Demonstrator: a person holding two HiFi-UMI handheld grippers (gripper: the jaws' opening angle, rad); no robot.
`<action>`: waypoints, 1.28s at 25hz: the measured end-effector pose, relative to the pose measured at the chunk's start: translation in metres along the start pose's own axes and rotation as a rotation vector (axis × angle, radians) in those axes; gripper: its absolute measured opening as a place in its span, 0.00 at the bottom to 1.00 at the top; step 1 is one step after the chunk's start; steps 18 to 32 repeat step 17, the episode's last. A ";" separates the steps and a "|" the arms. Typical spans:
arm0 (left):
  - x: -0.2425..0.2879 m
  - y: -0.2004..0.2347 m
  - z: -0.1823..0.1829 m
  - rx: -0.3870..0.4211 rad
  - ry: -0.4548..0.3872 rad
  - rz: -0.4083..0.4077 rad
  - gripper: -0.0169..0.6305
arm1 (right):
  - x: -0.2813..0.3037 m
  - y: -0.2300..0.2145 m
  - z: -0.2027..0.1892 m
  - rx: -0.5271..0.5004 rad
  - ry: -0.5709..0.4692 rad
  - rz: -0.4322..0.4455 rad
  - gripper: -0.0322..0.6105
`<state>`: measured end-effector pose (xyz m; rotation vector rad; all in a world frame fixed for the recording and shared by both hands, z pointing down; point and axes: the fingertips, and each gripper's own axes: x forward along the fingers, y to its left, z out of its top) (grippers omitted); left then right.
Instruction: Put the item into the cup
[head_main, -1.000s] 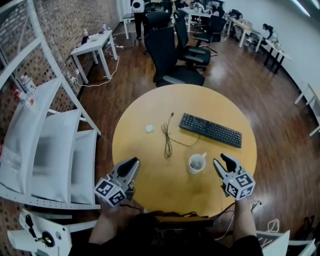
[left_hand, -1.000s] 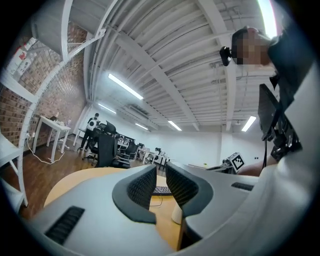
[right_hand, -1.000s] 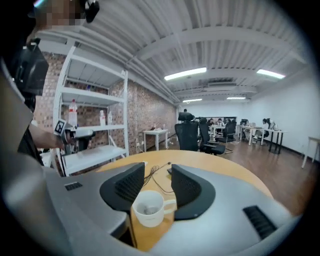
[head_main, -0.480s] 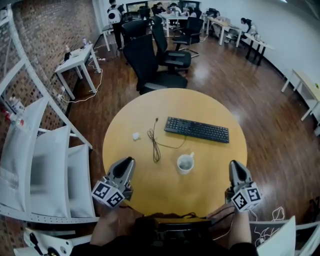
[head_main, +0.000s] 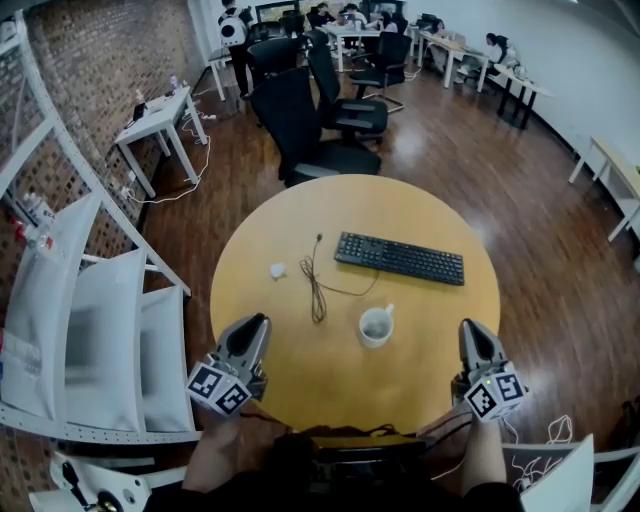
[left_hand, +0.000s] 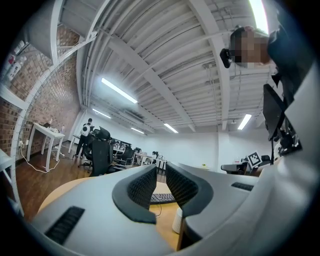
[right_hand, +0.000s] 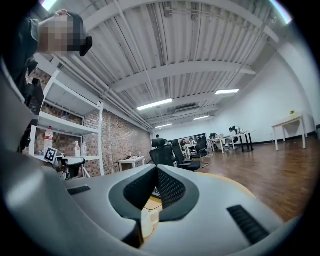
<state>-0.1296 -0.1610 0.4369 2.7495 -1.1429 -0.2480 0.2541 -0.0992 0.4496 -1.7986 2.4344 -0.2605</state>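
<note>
A white cup (head_main: 376, 326) stands upright on the round yellow table (head_main: 300, 370), right of centre. The small white item (head_main: 277, 270) lies at the table's left, far from the cup. My left gripper (head_main: 255, 326) hovers over the near left edge. Its jaws stand a narrow gap apart with nothing between them (left_hand: 161, 172), and the cup (left_hand: 176, 220) shows past them. My right gripper (head_main: 472, 330) hangs at the near right edge, right of the cup. Its jaws (right_hand: 157, 170) are shut and hold nothing.
A black keyboard (head_main: 400, 258) lies across the far right of the table, with a thin cable (head_main: 318, 282) trailing left of it. Black office chairs (head_main: 320, 130) stand behind the table and white shelving (head_main: 90, 300) at the left.
My right gripper's jaws have closed, and it has drawn back to the table's right edge, away from the cup. The left gripper has barely moved.
</note>
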 end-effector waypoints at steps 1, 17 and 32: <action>-0.001 0.001 0.000 0.000 -0.002 0.003 0.11 | 0.003 0.002 0.001 0.000 0.000 0.005 0.06; -0.006 0.008 -0.001 0.000 -0.007 0.010 0.11 | 0.015 0.016 -0.007 -0.006 0.026 0.046 0.06; -0.006 0.008 -0.001 0.000 -0.007 0.010 0.11 | 0.015 0.016 -0.007 -0.006 0.026 0.046 0.06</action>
